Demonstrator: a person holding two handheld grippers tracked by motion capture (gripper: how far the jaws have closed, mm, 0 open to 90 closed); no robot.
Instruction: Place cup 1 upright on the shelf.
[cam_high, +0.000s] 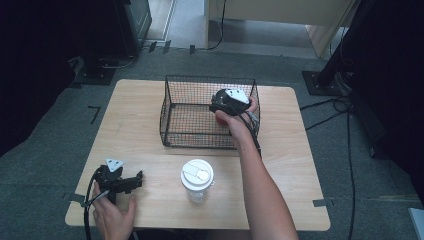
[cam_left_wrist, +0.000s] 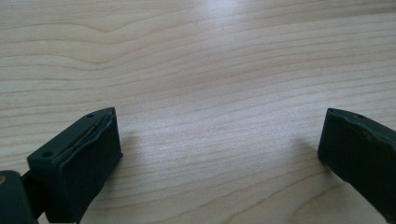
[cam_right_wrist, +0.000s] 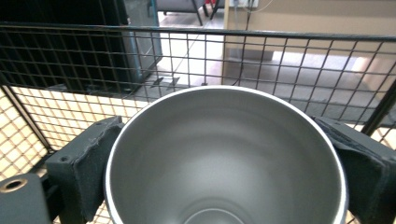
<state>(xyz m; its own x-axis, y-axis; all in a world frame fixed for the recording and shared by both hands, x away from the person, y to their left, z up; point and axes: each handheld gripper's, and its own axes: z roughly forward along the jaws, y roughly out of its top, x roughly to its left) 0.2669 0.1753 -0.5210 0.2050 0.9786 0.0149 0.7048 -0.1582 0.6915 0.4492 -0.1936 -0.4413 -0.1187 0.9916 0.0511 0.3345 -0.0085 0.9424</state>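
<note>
A steel cup (cam_right_wrist: 224, 163) with a shiny, empty inside stands upright between my right gripper's (cam_right_wrist: 217, 128) jaws, which press on its rim from both sides. In the high view the right gripper (cam_high: 223, 106) is inside the black wire basket (cam_high: 200, 136), near its right wall, and a red part of the cup (cam_high: 220, 119) shows under it. Whether the cup touches the basket floor I cannot tell. My left gripper (cam_high: 135, 180) lies low at the table's front left. Its jaws stand wide apart over bare wood in the left gripper view (cam_left_wrist: 219, 135).
A clear cup with a white lid (cam_high: 197, 179) stands near the front edge of the wooden table (cam_high: 135, 115), between the two arms. The basket's mesh walls (cam_right_wrist: 140, 32) rise close around the right gripper. A grey carpeted floor with cables surrounds the table.
</note>
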